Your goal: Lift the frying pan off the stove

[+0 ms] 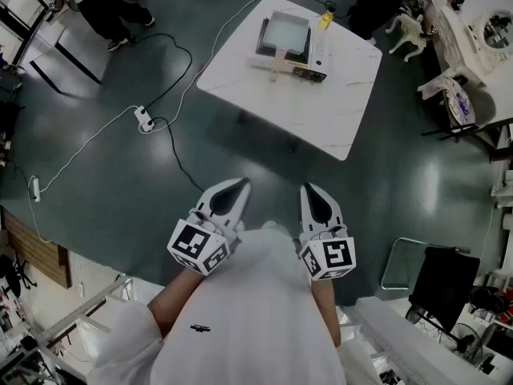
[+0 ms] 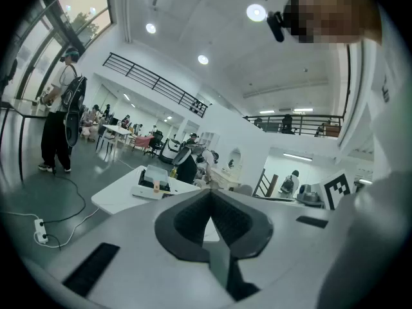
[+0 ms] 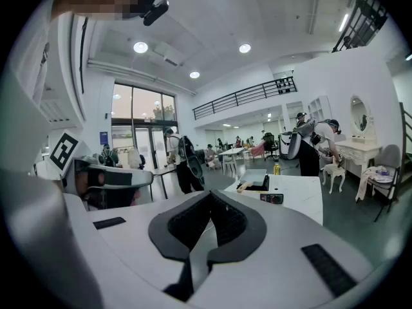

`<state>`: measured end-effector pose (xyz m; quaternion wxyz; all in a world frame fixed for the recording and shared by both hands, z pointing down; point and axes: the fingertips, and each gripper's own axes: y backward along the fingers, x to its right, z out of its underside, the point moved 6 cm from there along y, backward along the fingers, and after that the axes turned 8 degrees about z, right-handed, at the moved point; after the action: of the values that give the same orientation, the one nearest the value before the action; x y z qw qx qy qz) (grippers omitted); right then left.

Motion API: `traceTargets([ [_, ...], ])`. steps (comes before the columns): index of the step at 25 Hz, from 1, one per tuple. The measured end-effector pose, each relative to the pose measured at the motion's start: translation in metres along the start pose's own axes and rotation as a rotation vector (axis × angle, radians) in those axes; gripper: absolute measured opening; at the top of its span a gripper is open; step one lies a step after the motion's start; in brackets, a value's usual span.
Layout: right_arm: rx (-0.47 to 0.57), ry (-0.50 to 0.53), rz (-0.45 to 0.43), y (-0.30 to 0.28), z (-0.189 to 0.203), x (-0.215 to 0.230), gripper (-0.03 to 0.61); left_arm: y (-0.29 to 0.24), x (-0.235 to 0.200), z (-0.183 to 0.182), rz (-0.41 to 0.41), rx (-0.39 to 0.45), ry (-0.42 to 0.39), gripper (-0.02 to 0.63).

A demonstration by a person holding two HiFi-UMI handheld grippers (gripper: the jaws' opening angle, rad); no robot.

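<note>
While the person stands well apart from the table, both grippers sit at the lower middle of the head view, close against a white shirt. The left gripper points toward the top of the frame. Its jaws are pressed together with nothing between them, and in its own view the dark pads meet at a sharp tip. The right gripper, near it and also aimed up the frame, has its jaws together and empty too, pads closed on each other.

The table is white and sits turned at an angle in the upper middle of the head view. The pan is square and pale inside. It rests at the table's far side on what looks like a low stove, though little of that shows beneath it. A wooden handle sticks out from the pan toward the bottom of the frame. A yellow bottle stands just beside the pan, toward the upper right.

On the dark floor, a white cable runs from the top of the frame down to a power strip at the left.
</note>
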<state>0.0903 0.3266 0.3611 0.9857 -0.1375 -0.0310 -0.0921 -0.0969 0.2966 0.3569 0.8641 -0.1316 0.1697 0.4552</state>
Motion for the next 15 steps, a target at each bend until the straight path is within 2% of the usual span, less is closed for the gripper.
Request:
traceTargets([
  [4, 0.011, -0.010, -0.003, 0.018, -0.005, 0.013, 0.000, -0.006, 0.021, 0.007, -0.011, -0.026, 0.015, 0.003],
  [8, 0.022, 0.020, -0.029, 0.031, -0.009, 0.024, 0.000, -0.017, 0.043, 0.007, -0.018, -0.028, -0.016, 0.003],
  [15, 0.090, -0.046, -0.041, 0.045, -0.014, 0.042, 0.000, -0.023, 0.060, 0.012, -0.059, -0.038, -0.006, 0.002],
])
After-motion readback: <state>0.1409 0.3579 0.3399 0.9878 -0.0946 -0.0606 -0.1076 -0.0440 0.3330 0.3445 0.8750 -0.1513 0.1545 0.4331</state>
